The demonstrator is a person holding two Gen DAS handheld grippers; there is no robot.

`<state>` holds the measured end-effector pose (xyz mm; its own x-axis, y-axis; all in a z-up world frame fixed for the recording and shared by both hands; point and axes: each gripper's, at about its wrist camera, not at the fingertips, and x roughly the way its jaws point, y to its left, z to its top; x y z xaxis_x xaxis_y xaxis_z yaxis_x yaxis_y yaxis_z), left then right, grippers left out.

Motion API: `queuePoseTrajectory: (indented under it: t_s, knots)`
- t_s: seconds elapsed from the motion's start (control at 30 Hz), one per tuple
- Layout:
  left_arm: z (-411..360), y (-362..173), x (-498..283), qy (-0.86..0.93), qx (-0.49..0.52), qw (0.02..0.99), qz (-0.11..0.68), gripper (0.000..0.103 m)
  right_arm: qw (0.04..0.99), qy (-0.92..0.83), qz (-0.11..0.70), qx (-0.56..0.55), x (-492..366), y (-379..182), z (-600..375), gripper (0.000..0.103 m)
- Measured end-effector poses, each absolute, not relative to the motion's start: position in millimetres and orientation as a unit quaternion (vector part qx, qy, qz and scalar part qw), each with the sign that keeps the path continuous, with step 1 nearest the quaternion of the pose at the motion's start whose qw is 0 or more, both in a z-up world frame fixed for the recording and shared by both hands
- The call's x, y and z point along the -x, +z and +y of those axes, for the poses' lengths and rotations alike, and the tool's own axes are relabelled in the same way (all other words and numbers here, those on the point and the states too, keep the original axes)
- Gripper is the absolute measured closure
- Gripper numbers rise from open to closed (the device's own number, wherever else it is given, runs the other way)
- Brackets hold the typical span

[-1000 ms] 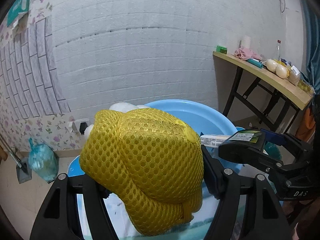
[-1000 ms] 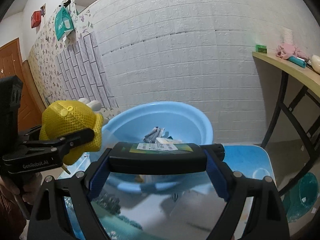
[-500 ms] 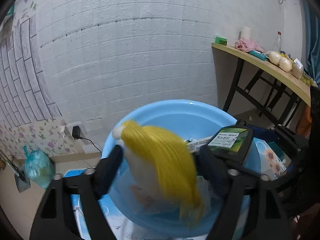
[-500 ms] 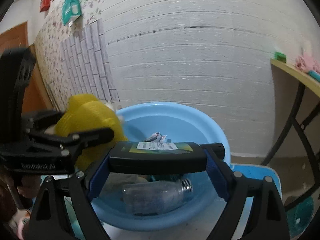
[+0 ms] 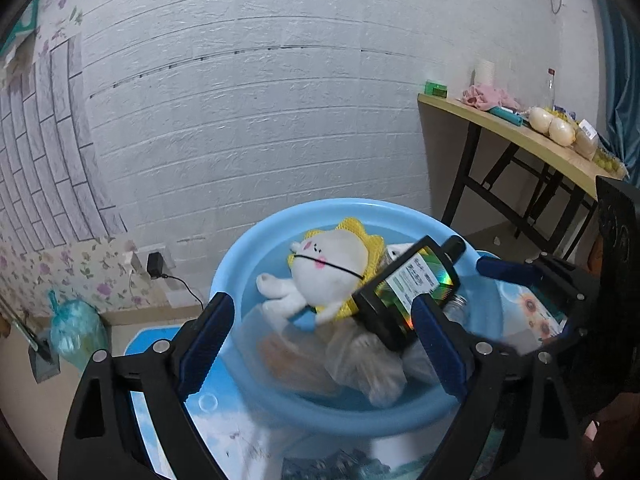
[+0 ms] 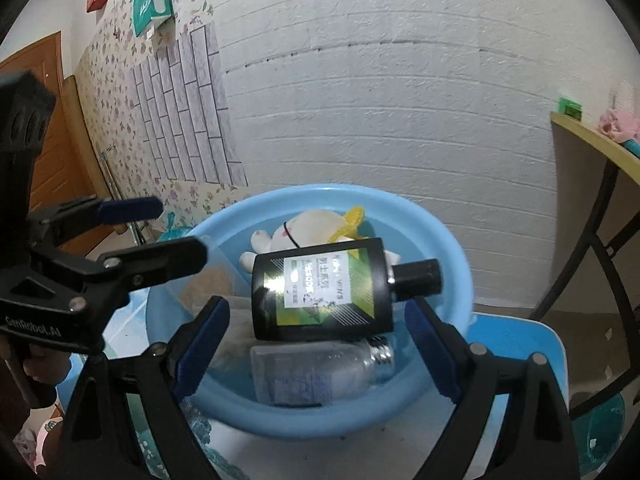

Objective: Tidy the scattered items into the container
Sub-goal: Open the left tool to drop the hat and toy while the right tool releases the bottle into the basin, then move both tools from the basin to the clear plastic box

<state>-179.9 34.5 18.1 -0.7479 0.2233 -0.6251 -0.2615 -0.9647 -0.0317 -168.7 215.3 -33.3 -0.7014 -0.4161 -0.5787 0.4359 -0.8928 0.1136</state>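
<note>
A light blue basin (image 5: 240,256) (image 6: 456,256) stands on a small table. In it lie a white plush toy with a yellow mesh hood (image 5: 332,264) (image 6: 308,228), a clear bottle (image 6: 320,372) and plastic bags (image 5: 360,360). My left gripper (image 5: 320,344) is open and empty at the basin's near rim. My right gripper (image 6: 316,344) is open; a black bottle with a green label (image 6: 320,292) (image 5: 408,288) lies tilted in the basin just past its fingers.
The basin's table has a blue patterned top (image 5: 240,440) (image 6: 520,344). A white brick wall is behind. A wooden side table (image 5: 520,136) with clutter stands at the right. A teal bag (image 5: 76,332) sits on the floor at the left.
My left gripper opened and let go of the plush toy, which now lies in the basin. My right gripper opened and let go of the black bottle over the basin.
</note>
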Motion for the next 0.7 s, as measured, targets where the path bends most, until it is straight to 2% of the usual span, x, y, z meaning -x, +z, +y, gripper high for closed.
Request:
queuePoseTrajectory:
  t_s: [0.4,0.7]
  knots:
    - [58.8,17.7,118.2,0.934,0.317,0.164,0.016,0.013,0.156,-0.938,-0.008,-0.310,121.8,-34.5,273.1,0.012]
    - [115.2,-21.1,92.9,0.902,0.368,0.225,0.013,0.013,0.108,-0.928,-0.047,-0.353,97.2,-64.8,322.7,0.012]
